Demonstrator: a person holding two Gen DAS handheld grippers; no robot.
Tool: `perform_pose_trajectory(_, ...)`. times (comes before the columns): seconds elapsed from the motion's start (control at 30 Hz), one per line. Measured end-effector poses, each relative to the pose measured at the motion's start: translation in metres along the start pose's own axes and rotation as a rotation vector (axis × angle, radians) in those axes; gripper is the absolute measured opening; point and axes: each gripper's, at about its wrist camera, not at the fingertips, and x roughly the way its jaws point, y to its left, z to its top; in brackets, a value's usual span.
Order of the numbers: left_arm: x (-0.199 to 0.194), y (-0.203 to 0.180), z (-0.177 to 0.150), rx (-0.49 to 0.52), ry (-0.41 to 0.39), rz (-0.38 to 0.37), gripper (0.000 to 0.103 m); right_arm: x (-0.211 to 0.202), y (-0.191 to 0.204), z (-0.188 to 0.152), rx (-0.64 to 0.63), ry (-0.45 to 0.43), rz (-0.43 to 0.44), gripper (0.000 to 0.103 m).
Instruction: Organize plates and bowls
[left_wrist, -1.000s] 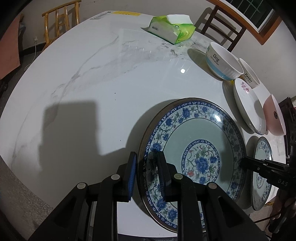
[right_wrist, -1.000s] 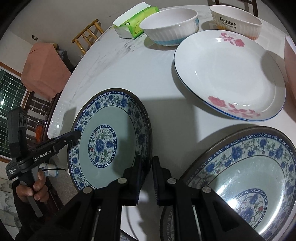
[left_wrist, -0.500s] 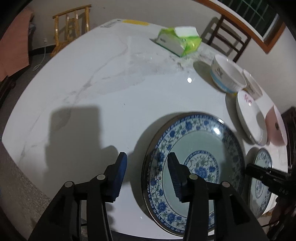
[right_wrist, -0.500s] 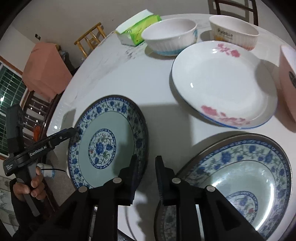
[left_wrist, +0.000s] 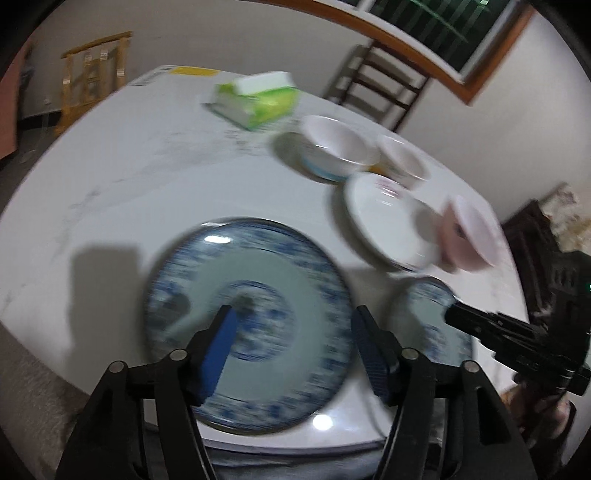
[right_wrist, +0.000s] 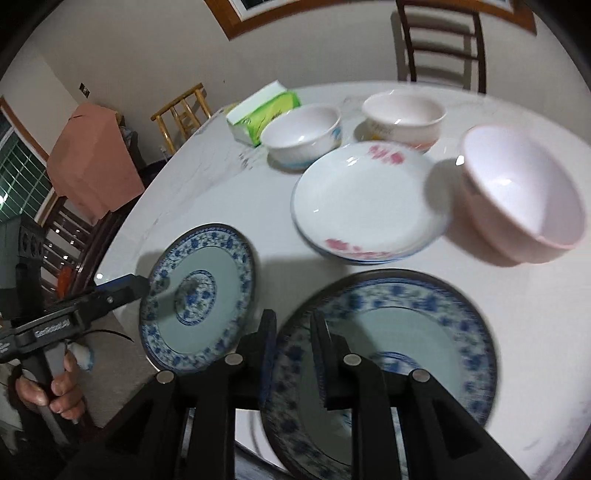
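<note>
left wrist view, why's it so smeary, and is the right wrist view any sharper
Left wrist view: motion blur smears the big blue plate, the bowls and the tissue pack; a hard shadow falls left of the plate, glare spots on the table. Right wrist view: sharper, the small blue plate fairly crisp, the near plate's rim streaked; fisheye bends both.

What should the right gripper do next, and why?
Probably reach for the near rim of the white flowered plate. The right gripper hangs empty, jaws barely apart, both blue-patterned plates lie flat on the table, and that plate sits beyond them, unstacked.
</note>
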Motion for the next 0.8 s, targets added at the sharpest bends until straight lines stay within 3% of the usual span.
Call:
perform_pose_trajectory(0.27, 0.018, -0.060, -0.021, 0.082, 0.030, -0.169, 0.068, -0.044, -0.040, -0.026, 0.047, -0.082, -0.015, 0.019)
perform_pose_trajectory(0.37, 0.025, -0.070, -0.028, 0.091, 0.022, -0.189, 0.068, -0.057, -0.055, -0.037, 0.040, -0.125, -0.041, 0.020)
perform_pose_trajectory(0.53, 0.037, -0.081, -0.038, 0.103, 0.044, -0.222, 0.068, -0.061, -0.081, -0.052, 0.051, -0.116, -0.062, 0.024)
perform_pose_trajectory(0.8, 0.063, -0.086, -0.039, 0.065, 0.128, -0.250, 0.063, -0.045, -0.116, -0.060, 0.160, -0.042, 0.027, 0.025)
